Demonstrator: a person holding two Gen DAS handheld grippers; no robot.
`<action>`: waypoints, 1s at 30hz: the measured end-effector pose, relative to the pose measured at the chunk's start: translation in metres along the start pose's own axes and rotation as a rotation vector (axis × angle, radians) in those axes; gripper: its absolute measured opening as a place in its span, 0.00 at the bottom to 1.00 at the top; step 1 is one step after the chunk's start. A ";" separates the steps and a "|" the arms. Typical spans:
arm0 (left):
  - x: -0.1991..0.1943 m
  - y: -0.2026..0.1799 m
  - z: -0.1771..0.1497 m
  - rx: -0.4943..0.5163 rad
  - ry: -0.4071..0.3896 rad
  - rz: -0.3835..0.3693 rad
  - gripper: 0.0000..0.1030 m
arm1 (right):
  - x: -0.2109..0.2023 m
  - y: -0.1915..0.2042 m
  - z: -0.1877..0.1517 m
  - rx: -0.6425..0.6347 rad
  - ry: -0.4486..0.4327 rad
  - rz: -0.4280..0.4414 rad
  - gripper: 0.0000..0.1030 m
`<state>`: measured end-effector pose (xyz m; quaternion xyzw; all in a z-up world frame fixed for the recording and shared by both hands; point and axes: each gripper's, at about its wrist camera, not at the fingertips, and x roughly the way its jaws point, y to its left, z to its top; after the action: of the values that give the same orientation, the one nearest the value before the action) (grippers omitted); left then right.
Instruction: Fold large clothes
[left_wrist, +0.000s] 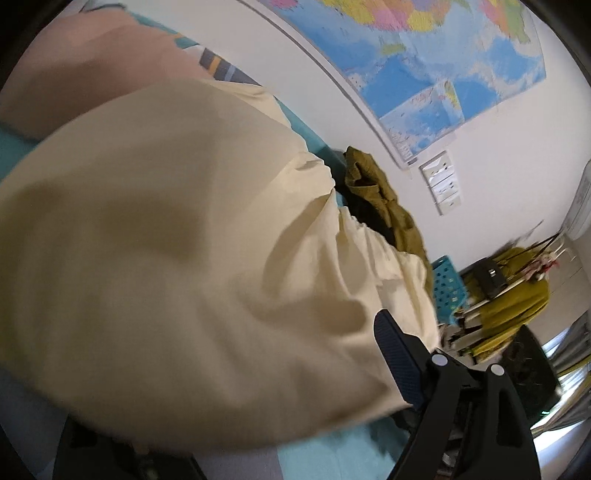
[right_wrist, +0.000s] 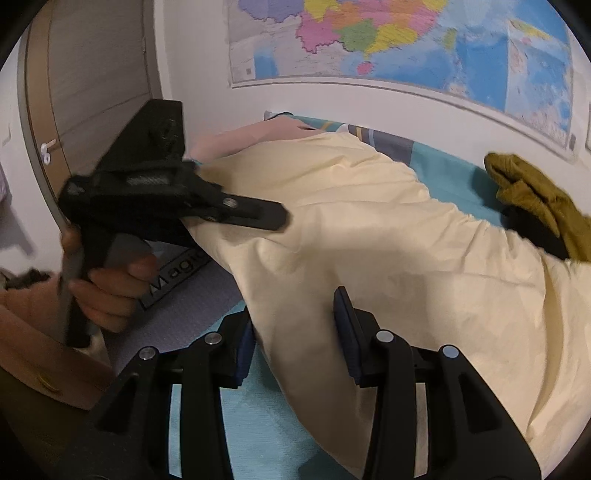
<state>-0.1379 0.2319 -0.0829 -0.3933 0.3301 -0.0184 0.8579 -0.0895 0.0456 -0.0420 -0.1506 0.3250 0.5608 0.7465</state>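
A large pale-yellow cotton garment (right_wrist: 369, 229) is lying across the teal bed sheet (right_wrist: 454, 173), its near edge sitting between the apart jaws of the right gripper (right_wrist: 295, 332). The left gripper (right_wrist: 258, 216) is clamping a fold at the cloth's left edge. If the right one closes on too thin a bite, the fabric may be slipping free and sagging into the olive-green clothing (right_wrist: 535, 199) beside it.

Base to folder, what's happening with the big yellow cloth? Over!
Left gripper shut on yellow cloth. Right gripper open, fingers either side of its edge. Olive garment lying beside it on the bed.
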 end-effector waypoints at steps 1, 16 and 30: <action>0.005 -0.004 0.001 0.027 0.006 0.032 0.79 | -0.001 -0.002 -0.001 0.018 -0.001 0.008 0.42; 0.010 -0.006 0.003 0.127 0.023 0.198 0.37 | -0.145 -0.105 -0.140 0.831 -0.108 0.031 0.75; 0.010 -0.008 0.002 0.162 0.042 0.197 0.36 | -0.128 -0.133 -0.144 1.008 -0.220 -0.223 0.82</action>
<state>-0.1268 0.2249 -0.0823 -0.2880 0.3823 0.0309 0.8775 -0.0310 -0.1774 -0.0844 0.2533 0.4559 0.2646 0.8112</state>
